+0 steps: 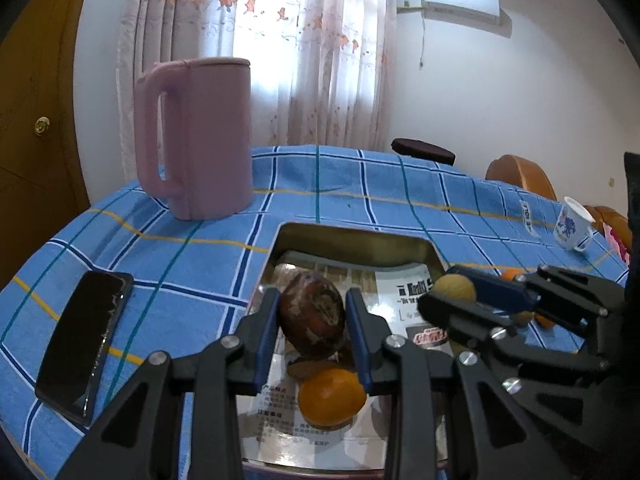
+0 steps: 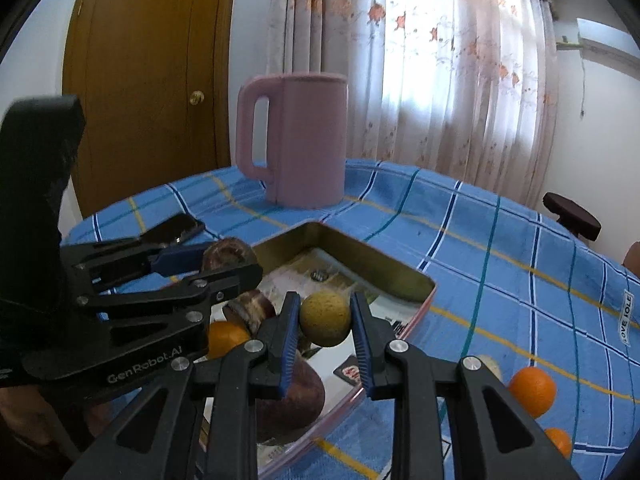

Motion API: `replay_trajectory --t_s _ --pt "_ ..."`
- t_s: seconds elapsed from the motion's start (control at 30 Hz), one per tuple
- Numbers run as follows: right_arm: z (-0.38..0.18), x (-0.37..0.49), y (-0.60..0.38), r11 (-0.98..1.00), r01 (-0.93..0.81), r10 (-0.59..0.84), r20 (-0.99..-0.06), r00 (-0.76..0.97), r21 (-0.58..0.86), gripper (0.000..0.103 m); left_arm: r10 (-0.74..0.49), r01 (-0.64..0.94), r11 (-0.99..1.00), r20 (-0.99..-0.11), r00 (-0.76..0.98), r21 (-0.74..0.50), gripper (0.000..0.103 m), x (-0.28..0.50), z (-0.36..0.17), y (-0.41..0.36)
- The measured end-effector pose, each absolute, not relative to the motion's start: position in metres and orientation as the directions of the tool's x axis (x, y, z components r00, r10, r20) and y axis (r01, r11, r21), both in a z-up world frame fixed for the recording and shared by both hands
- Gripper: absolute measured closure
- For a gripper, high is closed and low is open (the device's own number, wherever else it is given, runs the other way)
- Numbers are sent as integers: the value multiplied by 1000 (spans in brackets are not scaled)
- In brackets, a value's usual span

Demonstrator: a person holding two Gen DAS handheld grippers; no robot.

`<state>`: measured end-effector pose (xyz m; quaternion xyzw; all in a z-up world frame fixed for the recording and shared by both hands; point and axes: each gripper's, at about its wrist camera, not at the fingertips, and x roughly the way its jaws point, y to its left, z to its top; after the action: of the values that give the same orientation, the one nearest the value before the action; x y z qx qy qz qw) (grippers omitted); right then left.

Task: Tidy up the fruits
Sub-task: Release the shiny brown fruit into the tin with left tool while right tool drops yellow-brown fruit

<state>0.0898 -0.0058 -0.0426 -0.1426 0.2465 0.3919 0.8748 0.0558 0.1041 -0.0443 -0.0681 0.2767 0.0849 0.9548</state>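
A shallow metal tray [image 1: 352, 240] [image 2: 360, 254] lined with printed paper sits on the blue checked tablecloth. My left gripper [image 1: 313, 312] is shut on a dark brown-purple fruit [image 1: 313, 316] and holds it above the tray; it also shows in the right wrist view [image 2: 229, 255]. My right gripper [image 2: 325, 318] is shut on a small tan round fruit [image 2: 325, 318] above the tray; it shows in the left wrist view [image 1: 456, 288]. In the tray lie an orange fruit [image 1: 332, 397] [image 2: 226, 338] and two dark fruits [image 2: 294, 396] [image 2: 252, 307]. Two oranges [image 2: 532, 390] [image 2: 559, 442] lie on the cloth right of the tray.
A tall pink jug [image 1: 196, 136] [image 2: 296, 140] stands behind the tray. A black phone [image 1: 86, 340] [image 2: 174, 229] lies left of it. A white mug [image 1: 572, 224] stands at the far right. A dark stool [image 2: 572, 216] and a wooden door [image 2: 152, 80] are beyond the table.
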Motion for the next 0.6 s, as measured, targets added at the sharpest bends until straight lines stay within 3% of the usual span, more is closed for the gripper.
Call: replay_trajectory --t_s 0.47,0.57,0.6 --pt "-53 95 -4 653 -756 597 -588 546 -40 71 129 -200 978 -554 823 -68 68 57 -45 102" --pt "-51 95 -12 669 -743 594 -581 557 -29 62 142 -214 974 -545 827 -72 55 55 -42 102" --pt "-50 94 -16 674 -738 594 -576 562 -26 60 151 -223 972 -541 828 -70 44 53 -41 102"
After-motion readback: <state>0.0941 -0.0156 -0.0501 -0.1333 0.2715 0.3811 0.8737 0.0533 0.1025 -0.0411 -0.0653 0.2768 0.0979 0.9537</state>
